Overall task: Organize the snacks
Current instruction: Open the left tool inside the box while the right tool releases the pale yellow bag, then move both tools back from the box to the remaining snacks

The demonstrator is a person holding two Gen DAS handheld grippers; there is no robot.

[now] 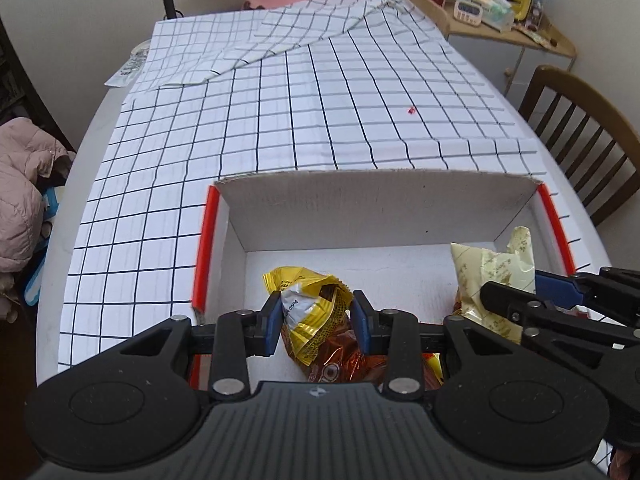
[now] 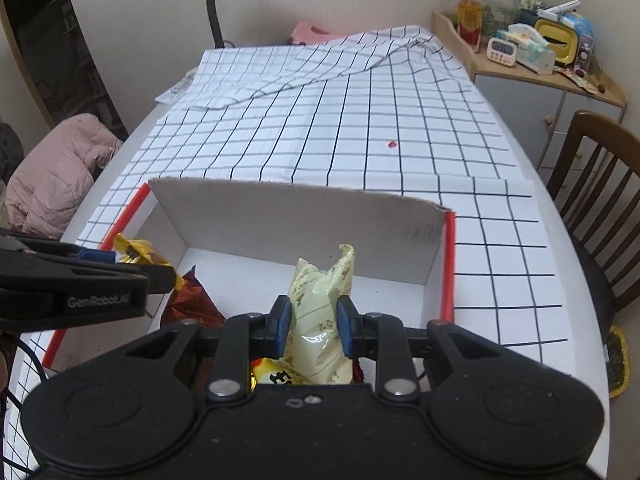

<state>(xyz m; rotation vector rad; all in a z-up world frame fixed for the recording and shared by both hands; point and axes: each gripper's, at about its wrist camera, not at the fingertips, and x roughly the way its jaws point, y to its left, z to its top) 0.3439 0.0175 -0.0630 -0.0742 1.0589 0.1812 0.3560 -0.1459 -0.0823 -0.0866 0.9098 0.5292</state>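
Observation:
A white cardboard box [image 1: 360, 208] with red edges sits on the table near me; it also shows in the right wrist view [image 2: 288, 220]. My left gripper [image 1: 316, 320] is shut on a yellow and brown snack bag [image 1: 316, 332] held over the box's left part. My right gripper [image 2: 312, 330] is shut on a cream snack bag [image 2: 320, 320] over the box's middle. The cream bag [image 1: 492, 276] and right gripper [image 1: 516, 300] show at the right of the left wrist view. The left gripper [image 2: 132, 268] and its bag [image 2: 136, 252] show at the left of the right wrist view.
A white checked cloth [image 1: 320, 112] covers the table, folded at the far end. A small red speck [image 1: 411, 110] lies on it. A wooden chair [image 1: 580, 136] stands right. A cluttered shelf [image 1: 500, 4] is at the far right, a pink jacket [image 1: 24, 184] left. More snacks [image 2: 272, 372] lie in the box.

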